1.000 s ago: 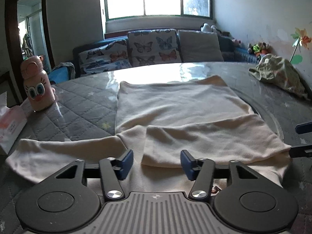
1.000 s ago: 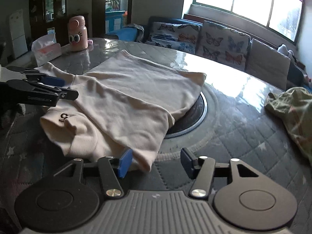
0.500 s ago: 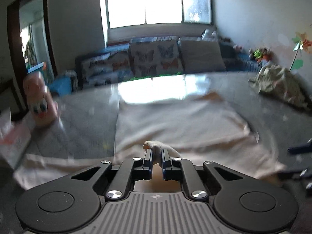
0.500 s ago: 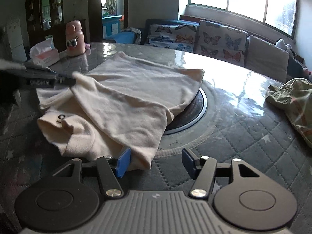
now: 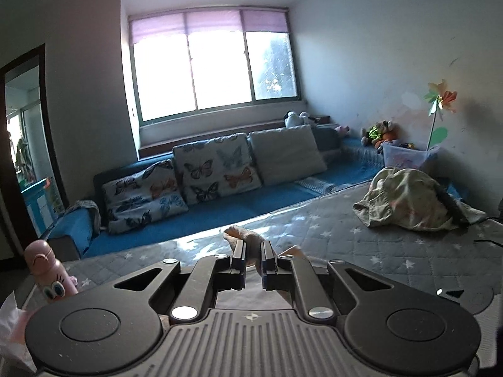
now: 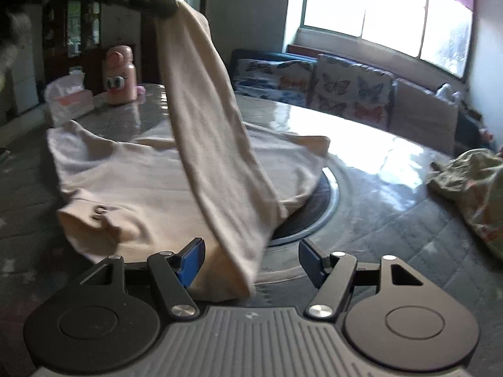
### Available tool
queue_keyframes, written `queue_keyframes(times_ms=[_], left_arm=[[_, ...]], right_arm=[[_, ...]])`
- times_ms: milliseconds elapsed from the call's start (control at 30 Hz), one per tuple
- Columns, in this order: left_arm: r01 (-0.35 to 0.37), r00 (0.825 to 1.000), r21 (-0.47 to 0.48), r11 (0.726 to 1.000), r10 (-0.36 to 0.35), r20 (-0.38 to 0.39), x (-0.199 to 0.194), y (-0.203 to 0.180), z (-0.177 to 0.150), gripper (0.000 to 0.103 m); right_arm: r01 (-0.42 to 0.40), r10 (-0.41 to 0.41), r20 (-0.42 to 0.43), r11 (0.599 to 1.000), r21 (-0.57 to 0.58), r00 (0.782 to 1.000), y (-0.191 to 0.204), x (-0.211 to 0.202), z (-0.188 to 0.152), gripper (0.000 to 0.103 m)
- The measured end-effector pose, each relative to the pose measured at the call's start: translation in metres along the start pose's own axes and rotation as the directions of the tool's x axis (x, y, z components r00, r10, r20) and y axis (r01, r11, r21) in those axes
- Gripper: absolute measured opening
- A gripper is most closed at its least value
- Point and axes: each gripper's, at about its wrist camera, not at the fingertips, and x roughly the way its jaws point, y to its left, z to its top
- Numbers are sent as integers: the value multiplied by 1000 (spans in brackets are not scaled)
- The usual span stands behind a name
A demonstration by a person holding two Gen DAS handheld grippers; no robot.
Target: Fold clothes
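Gripping lifted cream garment [image 6: 201, 119] in left gripper [image 5: 253, 259] jaws, right gripper [image 6: 251, 259] jaws apart, pink bottle [image 6: 119, 75], tissue box [image 6: 70, 99] behind.

Left gripper [image 5: 253, 251] raised, clamped tight on cloth; right gripper [image 6: 251, 259] low, jaws apart, just been widening.

A pink cartoon-eyed bottle [image 6: 120, 75] stands on the quilted round table [image 6: 393, 220], with a tissue pack [image 6: 67, 100] just beside it. Beyond the table runs a blue sofa [image 5: 239, 201] under the window [image 5: 213, 66] — butterfly cushions [image 5: 217, 166] and a plain grey cushion [image 5: 286, 154] lean on it. A paper pinwheel [image 5: 440, 97] stands near the sofa's far end.
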Motion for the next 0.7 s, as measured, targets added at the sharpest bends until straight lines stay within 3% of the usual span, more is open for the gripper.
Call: queue_keyframes(times_ms=[167,333,500,700], left_arm=[[-8,1000,-14,1000,8,-14,-2,6,-10,10],[-49,994,-53,997,44,-102,2,22,-45,10],[-78,974,-86,993,58,-221,5,35,-92,10],[-92,950,-98,991,57,-308,3,42,-128,16]], right_arm=[[62,-63,-47,998,-4,997,-12,1,-10,68],[85,-84,-65,996,13,994,-21,-3,-23,71],[57,-56,-70,998,4,996,-22,-6,-24,71],[-20,19,-96,1000,-6,995,-21,-13,-18,71]])
